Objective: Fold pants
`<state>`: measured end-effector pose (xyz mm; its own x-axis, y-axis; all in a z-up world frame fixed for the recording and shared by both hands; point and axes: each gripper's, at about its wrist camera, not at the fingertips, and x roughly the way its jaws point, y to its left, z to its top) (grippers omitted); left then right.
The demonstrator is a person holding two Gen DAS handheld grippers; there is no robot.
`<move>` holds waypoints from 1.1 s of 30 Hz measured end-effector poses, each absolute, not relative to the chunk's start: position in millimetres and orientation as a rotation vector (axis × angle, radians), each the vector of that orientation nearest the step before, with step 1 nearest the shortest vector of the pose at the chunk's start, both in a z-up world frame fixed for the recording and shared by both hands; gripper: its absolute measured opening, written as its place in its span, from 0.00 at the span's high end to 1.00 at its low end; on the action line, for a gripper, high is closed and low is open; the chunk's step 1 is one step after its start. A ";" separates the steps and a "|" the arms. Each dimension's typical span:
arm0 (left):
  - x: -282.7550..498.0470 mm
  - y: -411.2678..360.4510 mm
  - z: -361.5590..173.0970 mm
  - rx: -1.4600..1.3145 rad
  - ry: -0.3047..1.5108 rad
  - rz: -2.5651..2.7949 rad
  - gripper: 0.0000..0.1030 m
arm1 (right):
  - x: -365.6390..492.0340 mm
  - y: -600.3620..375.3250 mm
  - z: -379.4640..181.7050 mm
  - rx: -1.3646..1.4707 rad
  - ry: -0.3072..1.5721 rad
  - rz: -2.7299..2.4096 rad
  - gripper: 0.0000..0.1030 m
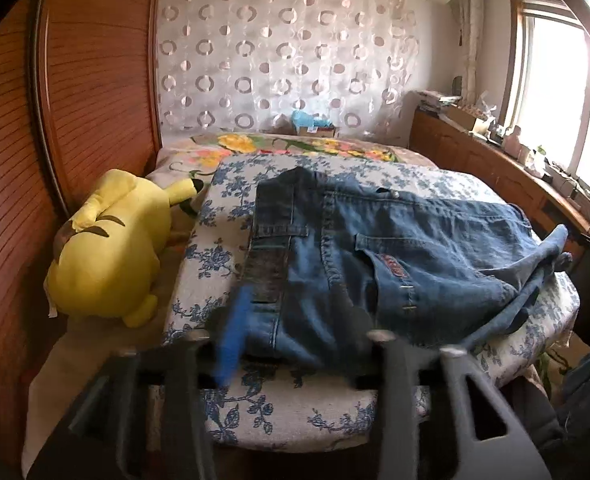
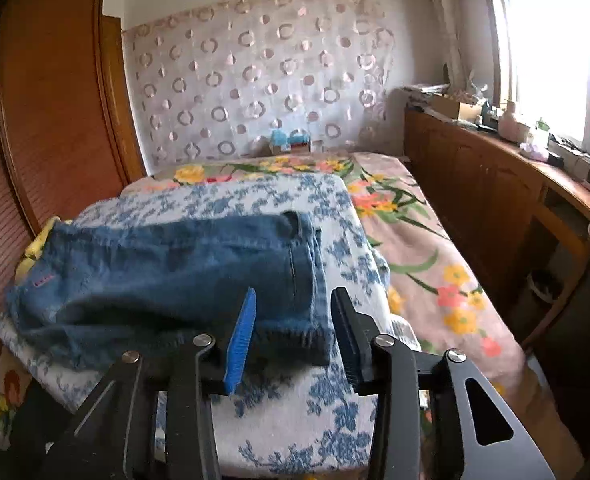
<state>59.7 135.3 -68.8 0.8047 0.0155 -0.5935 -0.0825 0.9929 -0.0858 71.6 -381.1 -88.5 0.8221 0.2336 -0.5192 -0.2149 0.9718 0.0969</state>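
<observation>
Blue denim pants (image 1: 375, 248) lie in a folded bundle on a blue-flowered white cushion (image 1: 295, 412) on the bed. The waistband and a back pocket face the left wrist view. My left gripper (image 1: 295, 340) is open, blurred, with its fingers at the near edge of the pants by the waistband. In the right wrist view the pants (image 2: 167, 268) show from their other end, with the hem edge nearest. My right gripper (image 2: 291, 336) is open, its fingers either side of the folded hem corner, holding nothing.
A yellow plush toy (image 1: 111, 248) lies left of the cushion against a wooden wardrobe (image 1: 95, 80). A floral bedspread (image 2: 435, 264) covers the bed to the right. A wooden sideboard (image 2: 495, 184) with clutter runs under the window. A small box (image 1: 315, 128) stands by the curtain.
</observation>
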 end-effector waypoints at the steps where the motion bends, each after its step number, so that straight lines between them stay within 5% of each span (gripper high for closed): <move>1: 59.7 133.3 -67.7 -0.105 0.631 0.045 0.43 | 70.3 -380.2 -87.3 0.034 0.552 0.240 0.58; 4: 61.0 126.0 -64.1 -0.088 0.617 0.025 0.23 | 80.1 -377.0 -85.9 0.026 0.539 0.244 0.56; 33: 101.8 29.7 -77.7 -0.019 0.634 -0.164 0.22 | 251.2 -350.5 -111.9 -0.033 0.806 0.252 0.56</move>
